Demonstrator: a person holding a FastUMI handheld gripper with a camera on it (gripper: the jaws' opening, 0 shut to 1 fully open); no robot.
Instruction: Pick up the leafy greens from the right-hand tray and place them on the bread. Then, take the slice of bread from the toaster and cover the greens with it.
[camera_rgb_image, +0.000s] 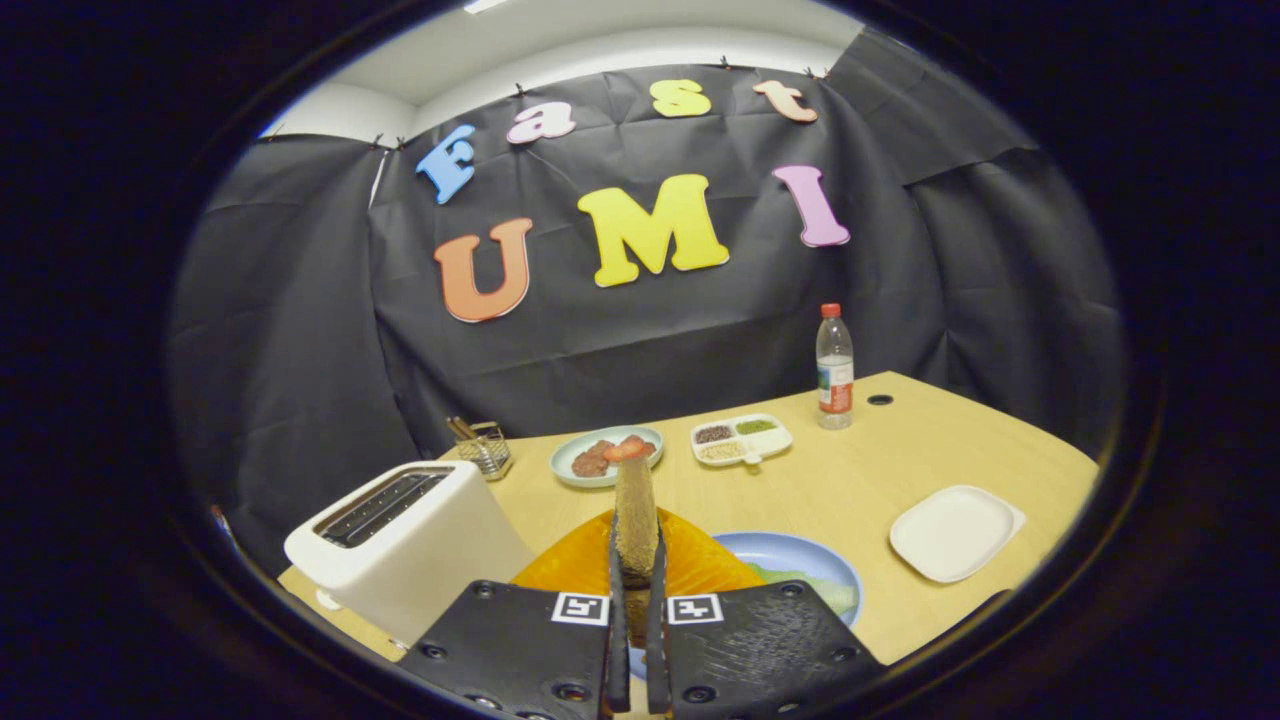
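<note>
The slice of bread (636, 520), held edge-on between the gripper's (636, 590) closed fingers, is speckled tan with a reddish-brown crust. Under it lies an orange cloth (700, 565) at 12 o'clock from the fingers. At 1 o'clock is a pale blue round plate (800, 553) with light green leafy greens (815, 590). The toaster (410, 540) at 10 o'clock is white. The table (860, 470) is light wood. The square tray (955, 532) at 2 o'clock is white.

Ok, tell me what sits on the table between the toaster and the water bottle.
In the gripper view, between the toaster and the water bottle sit a wire basket, a plate of meat and a divided dish.
</note>
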